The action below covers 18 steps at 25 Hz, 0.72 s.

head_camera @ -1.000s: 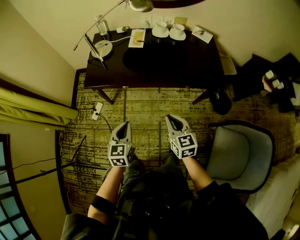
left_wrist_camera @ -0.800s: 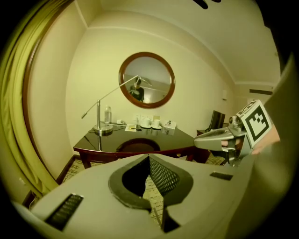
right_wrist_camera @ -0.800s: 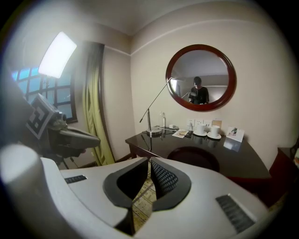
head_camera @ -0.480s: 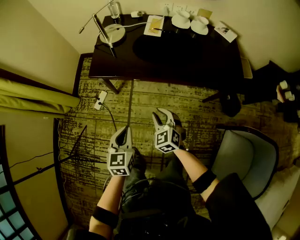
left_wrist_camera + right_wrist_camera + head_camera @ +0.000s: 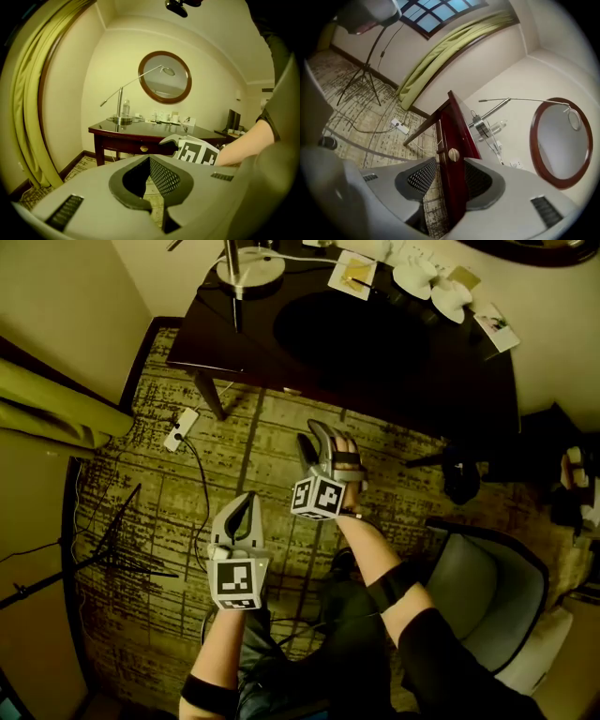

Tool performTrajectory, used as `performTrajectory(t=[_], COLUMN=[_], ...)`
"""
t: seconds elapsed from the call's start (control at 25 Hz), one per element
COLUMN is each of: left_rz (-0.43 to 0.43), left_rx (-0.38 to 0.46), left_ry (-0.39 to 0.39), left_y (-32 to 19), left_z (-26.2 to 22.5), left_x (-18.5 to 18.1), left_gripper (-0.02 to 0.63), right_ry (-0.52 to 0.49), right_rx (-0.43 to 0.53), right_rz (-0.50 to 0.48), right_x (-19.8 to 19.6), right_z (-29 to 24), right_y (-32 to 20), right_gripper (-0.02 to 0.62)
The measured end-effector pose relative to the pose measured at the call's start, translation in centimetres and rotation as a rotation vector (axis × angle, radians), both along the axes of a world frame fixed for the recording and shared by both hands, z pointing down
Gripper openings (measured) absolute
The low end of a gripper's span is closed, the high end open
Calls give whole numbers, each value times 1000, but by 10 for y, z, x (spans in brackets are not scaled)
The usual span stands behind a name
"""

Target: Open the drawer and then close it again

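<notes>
A dark wooden desk (image 5: 375, 343) stands against the wall. Its drawer front (image 5: 451, 133) is closed and carries a small brass knob (image 5: 453, 154), also seen as the knob (image 5: 144, 149) in the left gripper view. My right gripper (image 5: 315, 439) is rolled on its side just before the desk's front edge. Its jaws have just been opening and stand wide. The knob shows between them in the right gripper view, a short way ahead and untouched. My left gripper (image 5: 246, 501) hangs shut and empty over the carpet, behind and left of the right one.
On the desk stand a lamp (image 5: 246, 263), cups (image 5: 431, 282) and papers. A grey armchair (image 5: 478, 587) is at the right. A power strip (image 5: 180, 427) with its cable and a tripod stand (image 5: 112, 549) lie at the left. A round mirror (image 5: 165, 77) hangs above.
The right gripper has gone forward toward the desk's front, rolled onto its side and opened its jaws. The left gripper stayed shut and now trails behind it.
</notes>
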<state>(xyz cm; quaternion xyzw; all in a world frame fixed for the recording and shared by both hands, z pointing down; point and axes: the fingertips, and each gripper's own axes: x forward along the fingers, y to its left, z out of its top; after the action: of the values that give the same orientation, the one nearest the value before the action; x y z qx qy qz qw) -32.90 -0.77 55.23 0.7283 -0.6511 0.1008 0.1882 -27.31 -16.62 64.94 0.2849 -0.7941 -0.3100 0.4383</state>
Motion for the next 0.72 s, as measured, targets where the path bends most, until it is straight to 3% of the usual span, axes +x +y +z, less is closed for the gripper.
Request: performTrajectory(t=[0.12, 0.36, 0.56, 0.72], left_rz=[-32, -39, -79, -125], left_rx=[29, 61, 65, 53], left_ry=[47, 26, 24, 37], left_y=[-11, -27, -47, -64], left_z=[39, 103, 122, 120], left_x=[1, -1, -21, -35], left_gripper=[2, 2, 2, 2], right_ry=[53, 59, 13, 33], right_rx=[78, 191, 261, 273], right_rz=[-66, -97, -74, -78], right_x=[-15, -31, -47, -58], right_z=[30, 66, 64, 66], right_y=[-17, -46, -68, -79], right_gripper=[204, 204, 206, 204])
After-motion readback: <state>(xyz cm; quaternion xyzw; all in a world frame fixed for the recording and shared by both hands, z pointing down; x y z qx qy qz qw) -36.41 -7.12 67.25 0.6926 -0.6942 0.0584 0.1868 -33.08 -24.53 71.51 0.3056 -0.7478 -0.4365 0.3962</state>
